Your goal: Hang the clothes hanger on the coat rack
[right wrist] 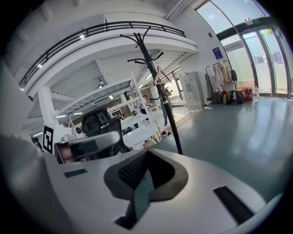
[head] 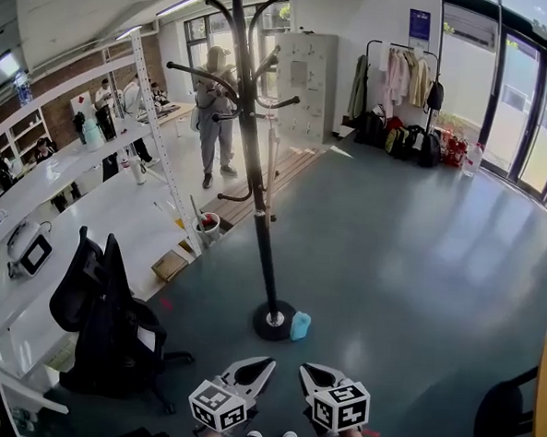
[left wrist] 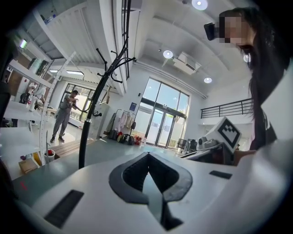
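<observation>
The black coat rack (head: 257, 184) stands on the grey floor ahead of me, with its round base (head: 274, 322) just beyond my grippers. It also shows in the left gripper view (left wrist: 84, 137) and the right gripper view (right wrist: 170, 123). A pale triangular shape (right wrist: 160, 75) hangs among its upper hooks; I cannot tell whether it is a hanger. My left gripper (head: 266, 362) (left wrist: 148, 154) and right gripper (head: 307, 368) (right wrist: 147, 152) sit side by side low in the head view. Both are shut with nothing between the jaws, and they point toward the rack.
A small blue object (head: 300, 325) lies beside the rack's base. A black office chair (head: 101, 313) stands at the left by white tables and shelving (head: 54, 172). A person (head: 214, 108) stands behind the rack. A garment rail (head: 402, 78) is at the back, glass doors (head: 530, 109) at the right.
</observation>
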A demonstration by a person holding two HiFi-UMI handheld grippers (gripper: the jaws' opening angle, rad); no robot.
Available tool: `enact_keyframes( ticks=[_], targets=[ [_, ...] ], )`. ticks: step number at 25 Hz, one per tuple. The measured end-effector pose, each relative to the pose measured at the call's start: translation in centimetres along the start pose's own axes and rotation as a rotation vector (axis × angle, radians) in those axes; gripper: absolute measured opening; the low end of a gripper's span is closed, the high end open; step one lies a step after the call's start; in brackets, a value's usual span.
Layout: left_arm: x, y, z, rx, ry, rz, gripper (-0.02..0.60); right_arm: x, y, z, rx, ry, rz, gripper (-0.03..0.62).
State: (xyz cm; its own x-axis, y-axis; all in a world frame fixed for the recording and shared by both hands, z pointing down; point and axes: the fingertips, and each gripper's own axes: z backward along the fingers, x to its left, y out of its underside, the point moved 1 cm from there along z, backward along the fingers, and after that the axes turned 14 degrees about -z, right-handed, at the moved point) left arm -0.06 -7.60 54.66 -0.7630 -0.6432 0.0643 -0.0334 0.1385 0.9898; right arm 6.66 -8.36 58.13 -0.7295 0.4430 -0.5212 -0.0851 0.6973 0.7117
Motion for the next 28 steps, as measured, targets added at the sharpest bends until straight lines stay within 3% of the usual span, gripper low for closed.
enact_keyframes(
  ticks=[5,12,28],
  targets=[
    [0.0,-0.3,0.7,0.013,0.013,-0.021,0.000,1.5,0.1,-0.6,0.011,-0.006,0.022,0.011],
    [2.7,-0.6,3.3,0.004,-0.029,-0.012,0.000,4.2,0.4,-2.5,0.029,-0.018,0.038,0.011],
    [4.9,0.8,6.1,0.022,-0.040,-0.004,0.000,5.8,1.9,-4.7,0.037,-0.010,0.012,0.011]
  ],
)
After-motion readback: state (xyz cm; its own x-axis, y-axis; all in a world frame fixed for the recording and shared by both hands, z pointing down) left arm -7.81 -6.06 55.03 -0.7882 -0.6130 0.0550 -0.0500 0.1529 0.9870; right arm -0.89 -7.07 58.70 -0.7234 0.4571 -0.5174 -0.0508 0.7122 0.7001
